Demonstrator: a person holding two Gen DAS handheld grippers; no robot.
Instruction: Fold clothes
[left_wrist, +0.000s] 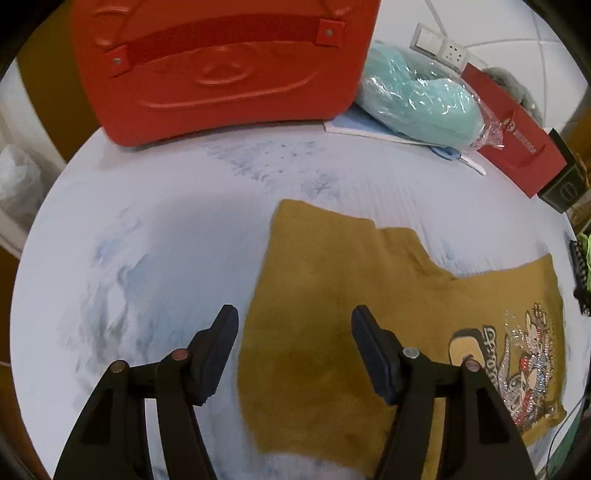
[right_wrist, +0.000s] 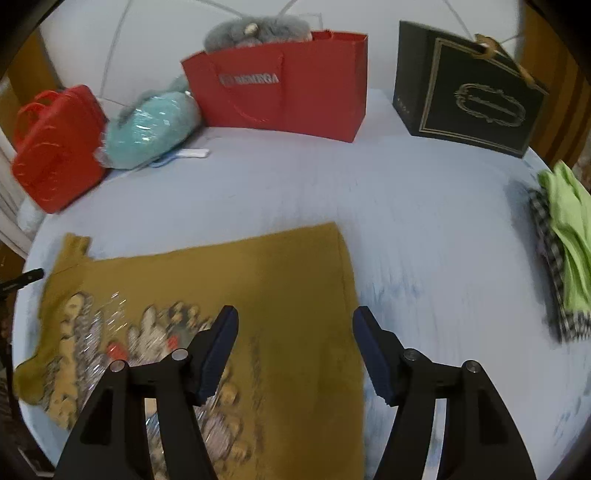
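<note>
Mustard shirt (left_wrist: 332, 314) lies flat on the pale blue bed (left_wrist: 147, 240), printed side up, sequin graphic (left_wrist: 517, 362) toward one end. Part of it is folded over along the upper edge in the left view.

Left gripper (left_wrist: 291, 321): jaws wide open, holding nothing, hovering over the plain end of the shirt. One finger sits above bare sheet, the other above fabric.

Right gripper (right_wrist: 293, 321): jaws wide open too, empty, over the shirt's long edge (the graphic is blurred in this view). One finger is over the print, the other over bare sheet just past the edge.

Along the far side of the bed: red plastic case (left_wrist: 218, 66) with a strap handle, teal bundle in clear wrap (left_wrist: 417, 99), red paper bag (right_wrist: 280, 85) with something grey and furry (right_wrist: 255, 31) poking out, black gift bag (right_wrist: 465, 92) with gold trim. Stack of clothes (right_wrist: 565, 251) at the right edge, lime green on top of black-and-white check, well apart from the shirt.
</note>
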